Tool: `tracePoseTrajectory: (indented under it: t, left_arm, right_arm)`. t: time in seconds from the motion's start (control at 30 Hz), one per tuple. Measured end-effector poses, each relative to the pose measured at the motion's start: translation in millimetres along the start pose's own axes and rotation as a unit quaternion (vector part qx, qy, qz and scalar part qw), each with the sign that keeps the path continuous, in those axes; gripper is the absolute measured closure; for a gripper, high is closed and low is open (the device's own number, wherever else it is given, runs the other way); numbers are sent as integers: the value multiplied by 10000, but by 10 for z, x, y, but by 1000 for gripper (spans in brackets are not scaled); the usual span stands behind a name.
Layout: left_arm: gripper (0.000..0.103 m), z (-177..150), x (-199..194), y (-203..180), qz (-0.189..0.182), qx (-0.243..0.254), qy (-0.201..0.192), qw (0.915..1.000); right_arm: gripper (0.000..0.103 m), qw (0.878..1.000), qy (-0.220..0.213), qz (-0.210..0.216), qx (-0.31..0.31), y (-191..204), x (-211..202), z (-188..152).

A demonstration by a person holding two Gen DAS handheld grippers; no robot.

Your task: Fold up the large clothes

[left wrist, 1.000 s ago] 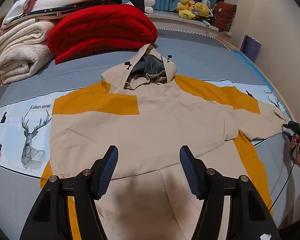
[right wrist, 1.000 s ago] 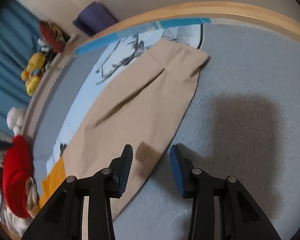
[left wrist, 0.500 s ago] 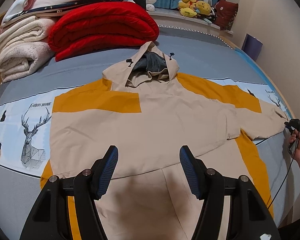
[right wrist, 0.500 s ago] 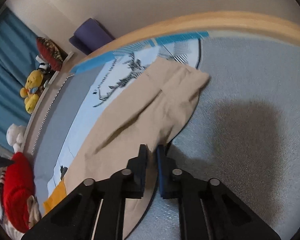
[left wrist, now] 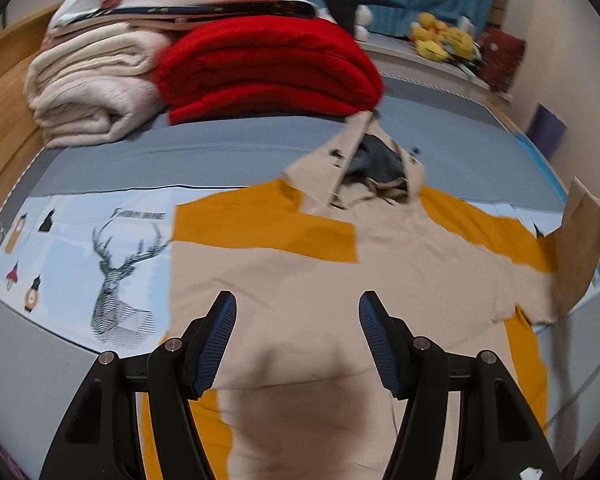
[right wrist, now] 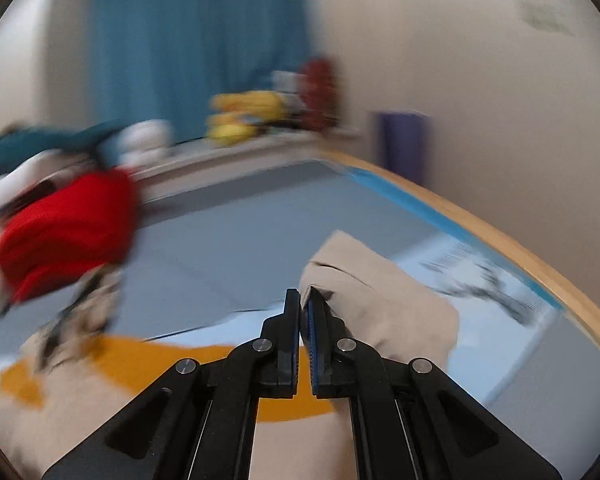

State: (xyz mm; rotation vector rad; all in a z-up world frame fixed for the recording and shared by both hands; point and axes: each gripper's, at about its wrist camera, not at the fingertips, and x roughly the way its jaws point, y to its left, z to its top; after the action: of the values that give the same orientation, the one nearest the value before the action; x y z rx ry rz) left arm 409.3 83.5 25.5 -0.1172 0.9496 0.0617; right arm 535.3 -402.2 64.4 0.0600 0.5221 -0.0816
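Hoodie (left wrist: 340, 280) lies spread on the bed (left wrist: 220, 148) – beige and mustard. Right gripper (right wrist: 302, 300) pinches its lifted sleeve (right wrist: 380, 300); left gripper (left wrist: 298, 320) hovers, jaws apart, empty.

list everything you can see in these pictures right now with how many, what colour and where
hoodie: one, beige and mustard, spread on the bed
sleeve: one, beige, lifted in the right gripper
red blanket: one, folded at the bed's far end
cream blankets: stack, left of the red one
plush toys: several, yellow, far ledge
curtain: blue, behind the ledge
bed sheet: grey, pale-blue deer-print band
left gripper: open above the hoodie
right gripper: shut on the sleeve
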Motion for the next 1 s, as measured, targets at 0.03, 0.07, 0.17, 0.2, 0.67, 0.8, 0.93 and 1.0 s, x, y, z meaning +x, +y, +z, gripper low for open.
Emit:
tracePoseTrajectory:
  t: [0.03, 0.07, 0.17, 0.2, 0.67, 0.8, 0.93, 1.0]
  left_arm:
    - [44, 22, -8, 73, 19, -98, 6, 9999]
    - [44, 47, -10, 173, 25, -228, 34, 9997]
    - [44, 77, 7, 381, 54, -503, 146, 9986]
    - [44, 78, 11, 422, 50, -569, 175, 9982]
    - [51, 7, 229, 526, -540, -992, 812, 9903]
    - [67, -87, 308, 129, -929, -538, 885, 9903]
    - [71, -248, 338, -316, -1263, 19, 950, 9874]
    - [71, -377, 370, -611, -1488, 355, 1028, 9829]
  right_arm:
    - [99, 9997, 18, 189, -138, 226, -59, -31]
    - [99, 9981, 89, 498, -340, 588, -142, -77]
    - [99, 9883, 440, 1334, -597, 1434, -299, -346]
    - [99, 9849, 575, 1499, -651, 1651, -318, -444]
    - [69, 9627, 2061, 1737, -238, 2077, -767, -888]
    - [61, 9676, 2109, 1273, 558, 1513, -760, -894]
    - [58, 9530, 2805, 902, 710, 1295, -422, -1195]
    - [58, 9417, 2992, 925, 1231, 1108, -278, -1244]
